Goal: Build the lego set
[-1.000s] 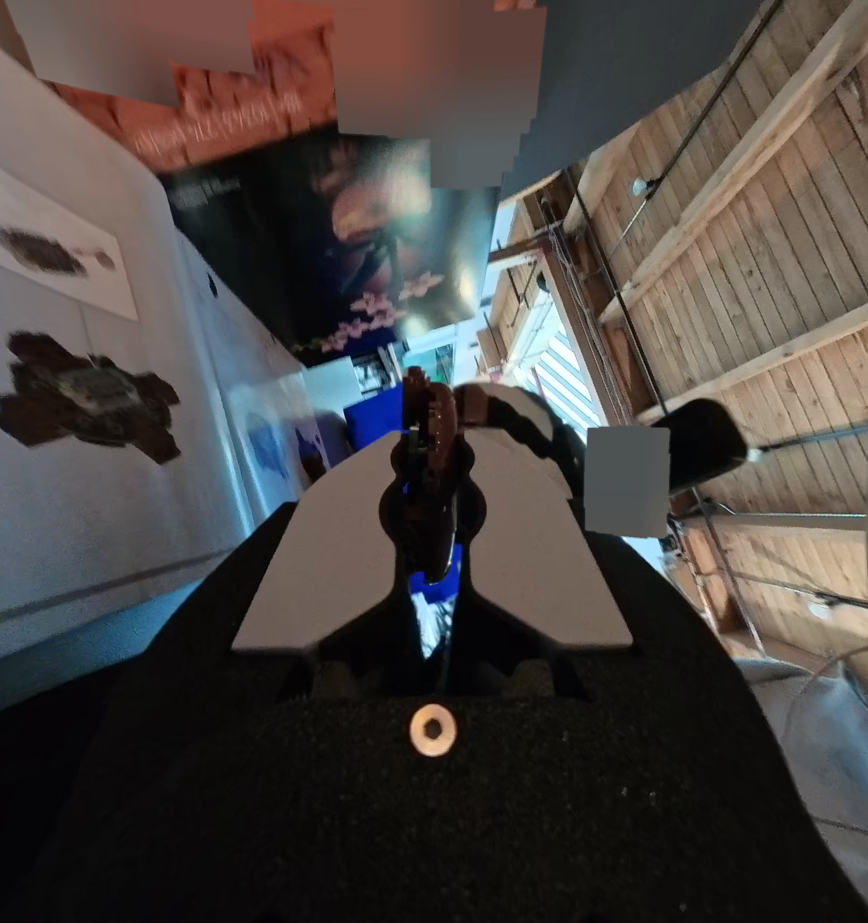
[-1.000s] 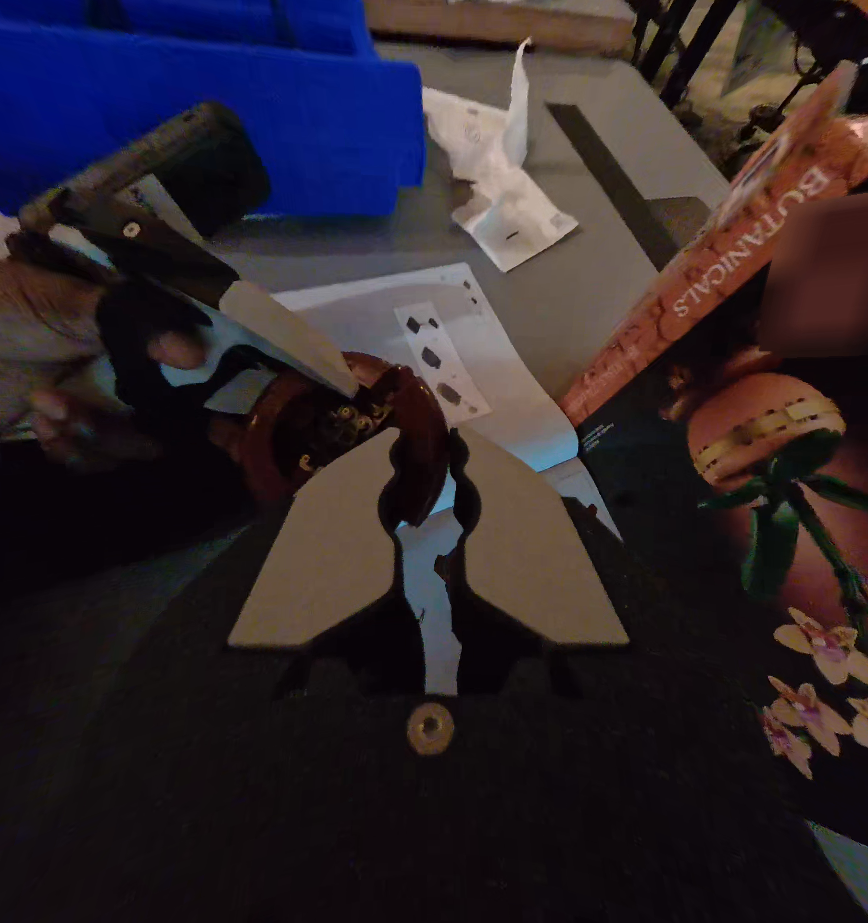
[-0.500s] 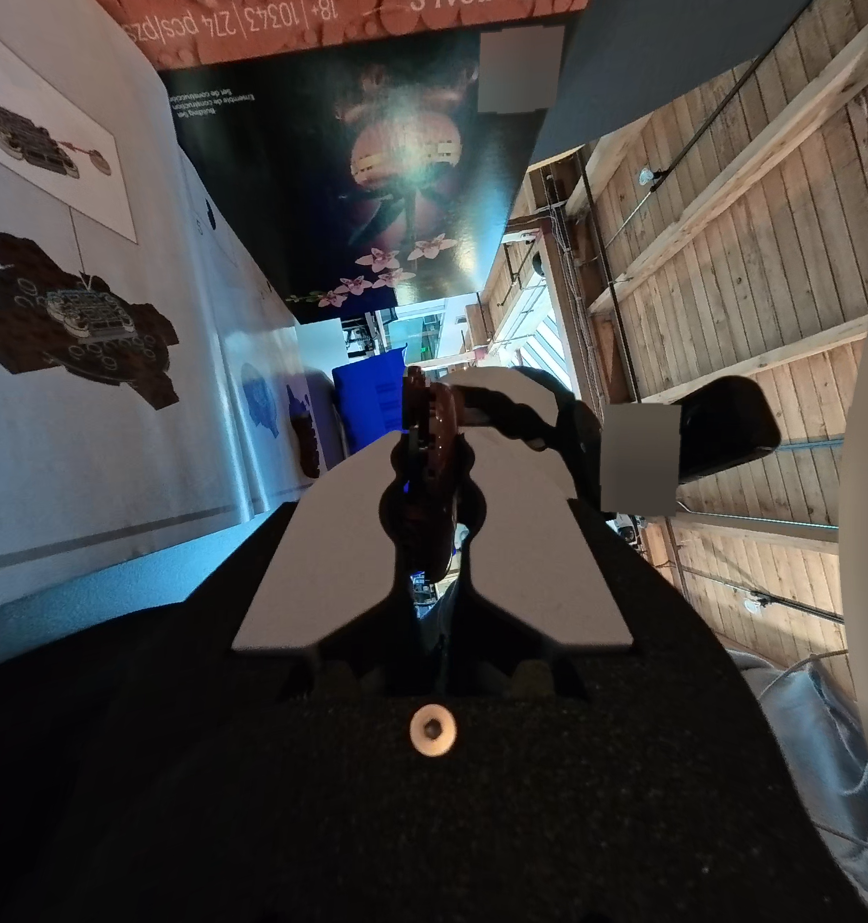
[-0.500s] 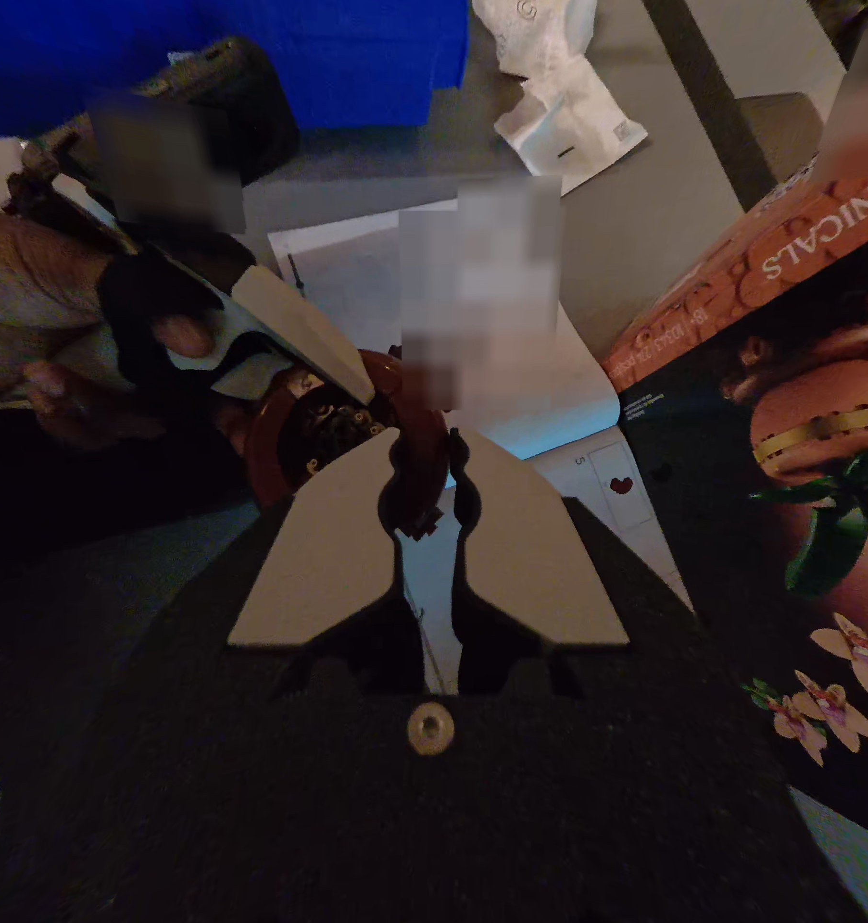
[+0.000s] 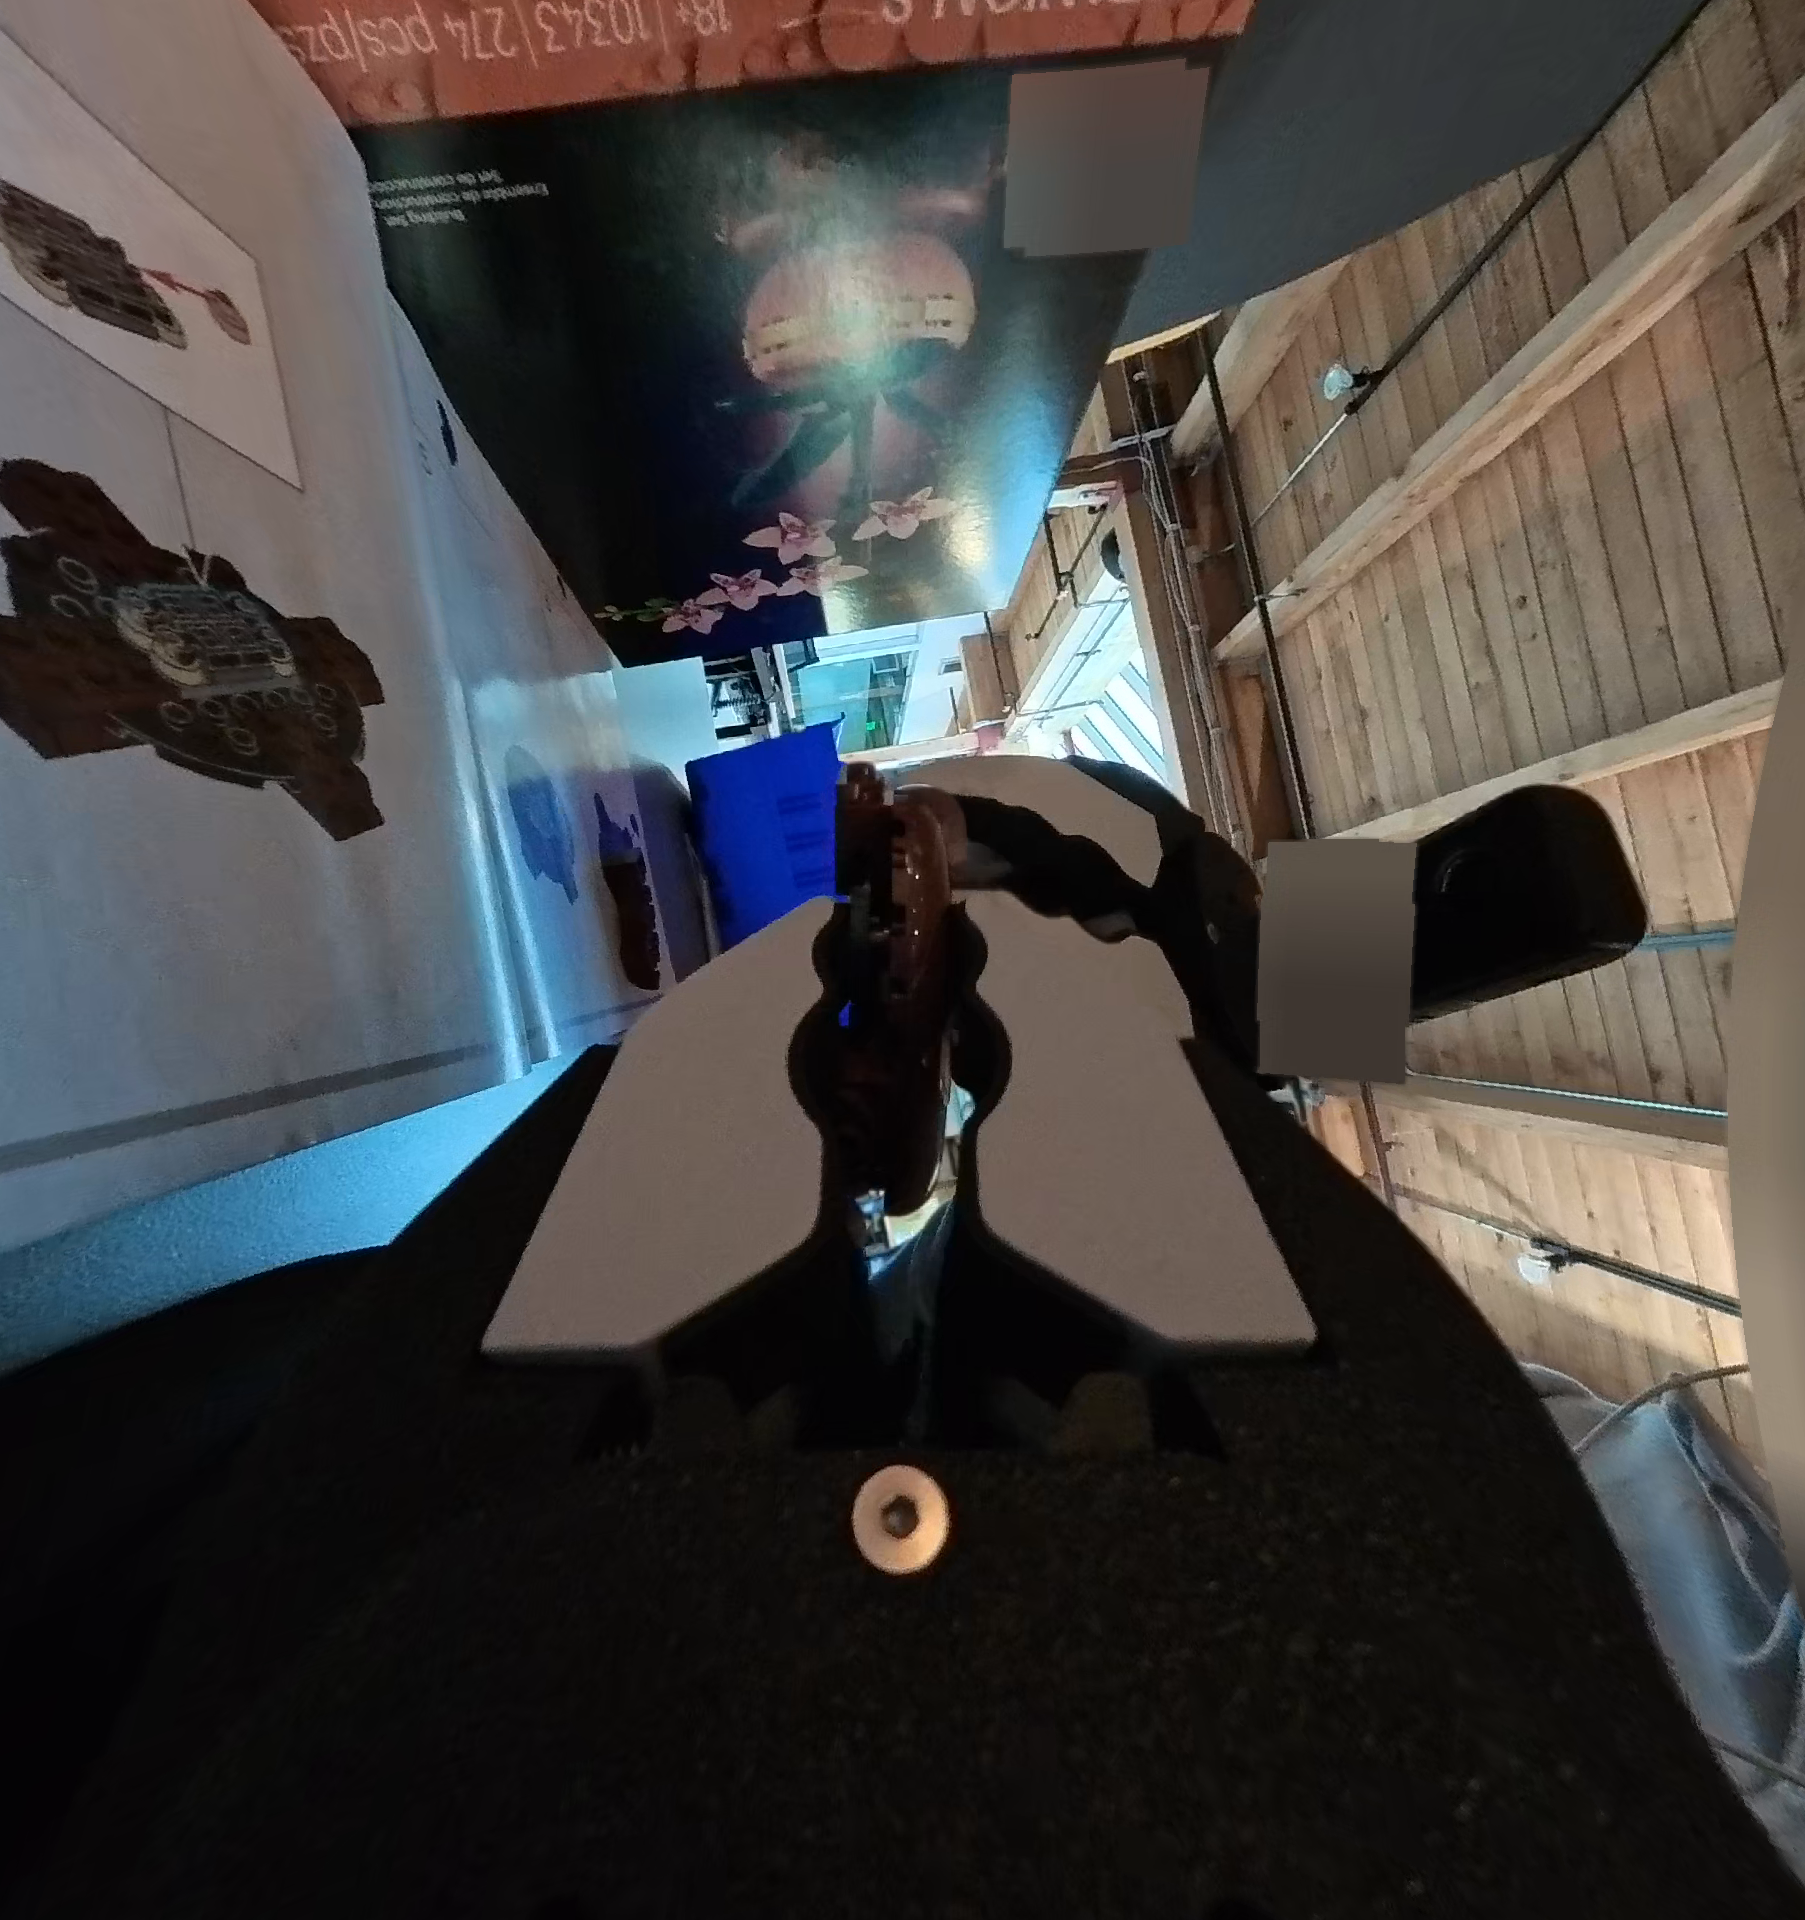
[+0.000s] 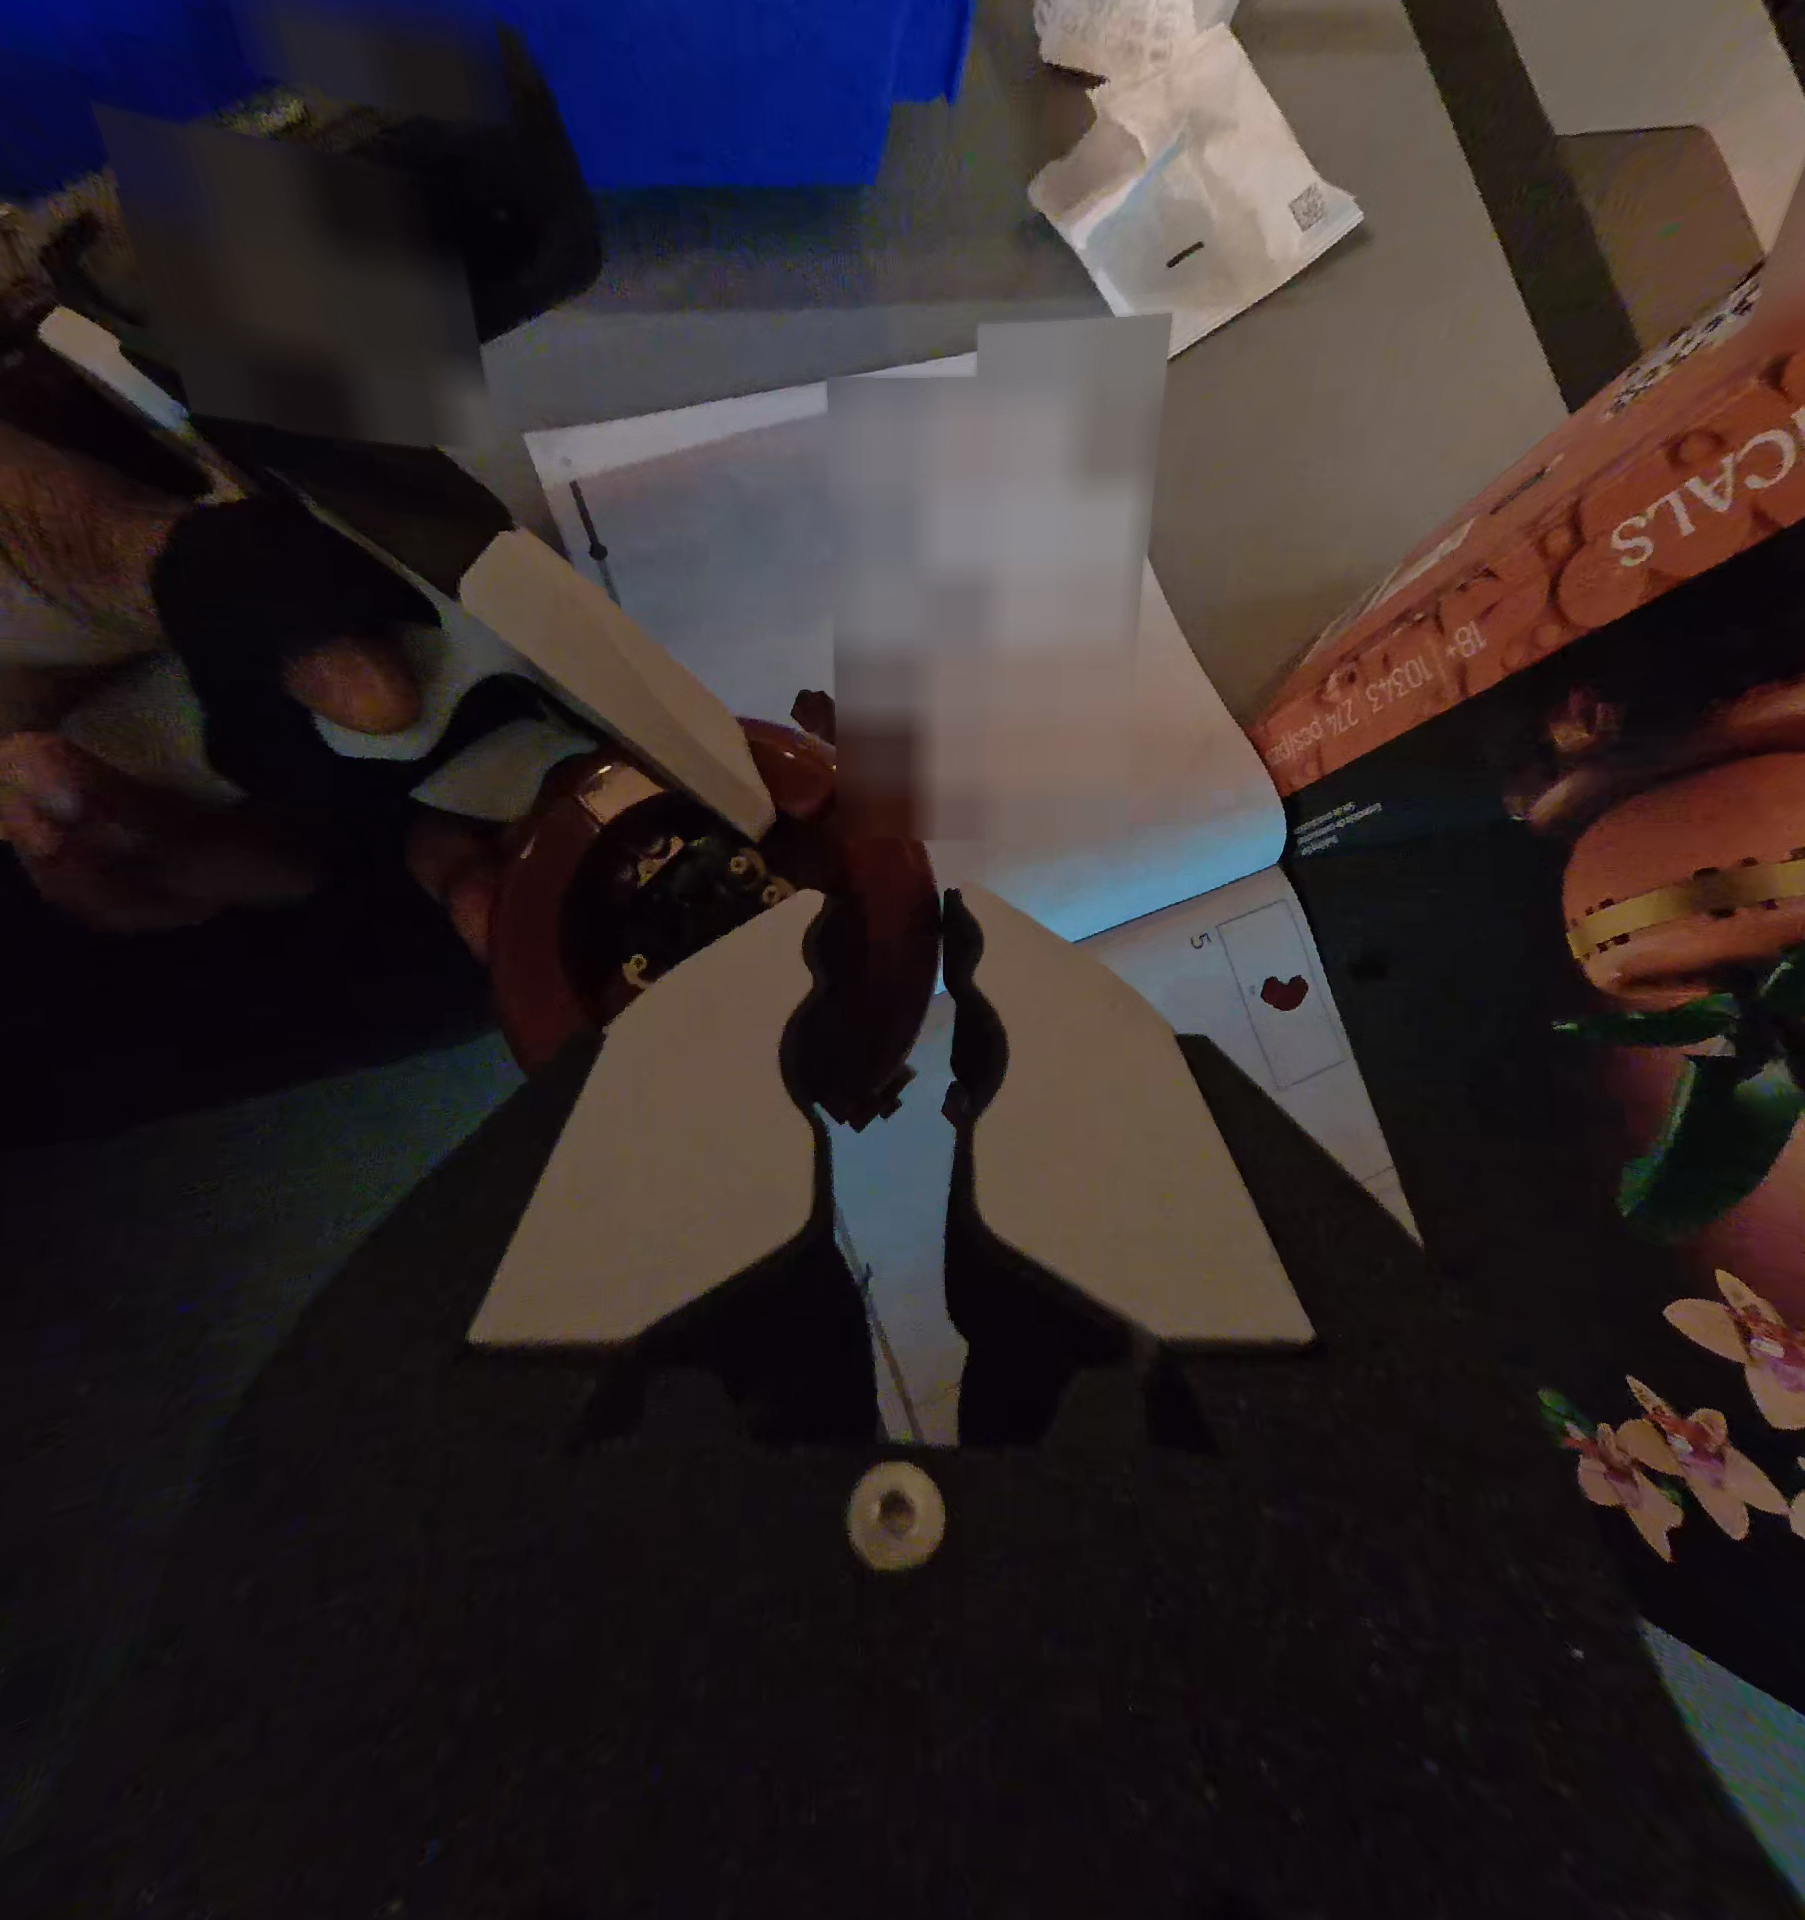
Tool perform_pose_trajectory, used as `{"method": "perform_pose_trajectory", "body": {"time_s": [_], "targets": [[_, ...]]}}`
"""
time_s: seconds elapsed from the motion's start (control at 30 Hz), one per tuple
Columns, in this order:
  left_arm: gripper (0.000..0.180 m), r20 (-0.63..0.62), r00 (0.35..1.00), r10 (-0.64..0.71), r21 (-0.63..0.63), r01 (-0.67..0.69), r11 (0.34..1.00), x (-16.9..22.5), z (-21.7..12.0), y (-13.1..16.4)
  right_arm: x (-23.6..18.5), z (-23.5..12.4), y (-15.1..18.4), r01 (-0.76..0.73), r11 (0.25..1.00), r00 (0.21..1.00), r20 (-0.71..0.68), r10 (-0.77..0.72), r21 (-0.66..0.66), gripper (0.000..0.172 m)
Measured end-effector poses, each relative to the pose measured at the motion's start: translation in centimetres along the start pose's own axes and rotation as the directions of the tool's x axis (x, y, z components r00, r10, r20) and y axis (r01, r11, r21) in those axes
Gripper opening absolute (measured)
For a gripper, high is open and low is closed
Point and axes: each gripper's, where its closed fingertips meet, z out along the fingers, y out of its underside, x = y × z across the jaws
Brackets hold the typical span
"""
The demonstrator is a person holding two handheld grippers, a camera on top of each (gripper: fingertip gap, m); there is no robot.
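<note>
**Brown brick bowl held from two sides**

Dark brown and shiny, a round bowl made of toy bricks (image 6: 711,914) is up in the air over the open instruction booklet (image 6: 732,582). It is not resting on the grey table (image 6: 1293,436).

The left gripper (image 5: 893,914) is squeezing the bowl's wall. Both of its white fingers (image 5: 711,1122) press on the brown piece, so it has a firm hold. In the right wrist view you can see this same gripper coming in from the left, with a person's hand (image 6: 36,665) around its handle.

The right gripper (image 6: 882,935) has the bowl's rim between its fingers. The left finger touches the rim. A thin gap shows by the right finger, so I cannot tell if it is really pinching.

A flower picture box (image 6: 1604,935) stands just to the right. A blue bin (image 6: 732,83) and a torn paper bag (image 6: 1189,197) lie farther back.

To do this well, I think the left gripper should keep its squeeze steady. The right one should press gently and straight, so no bricks pop off.
</note>
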Motion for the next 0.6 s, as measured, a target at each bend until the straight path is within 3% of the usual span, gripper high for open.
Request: {"method": "perform_pose_trajectory", "body": {"time_s": [0.4,0.6], "targets": [[0.017,-0.017,0.999,-0.042,-0.001,0.042,0.999,0.0,-0.09,-0.17,-0.12,-0.18,-0.78,-0.03,0.998,0.999,0.043,0.028,0.046,0.018],[0.017,-0.024,0.998,-0.059,-0.001,0.059,0.998,0.04,-0.16,-0.23,-0.25,-0.37,-0.84,-0.077,0.995,0.993,0.093,0.071,0.06,0.027]]}}
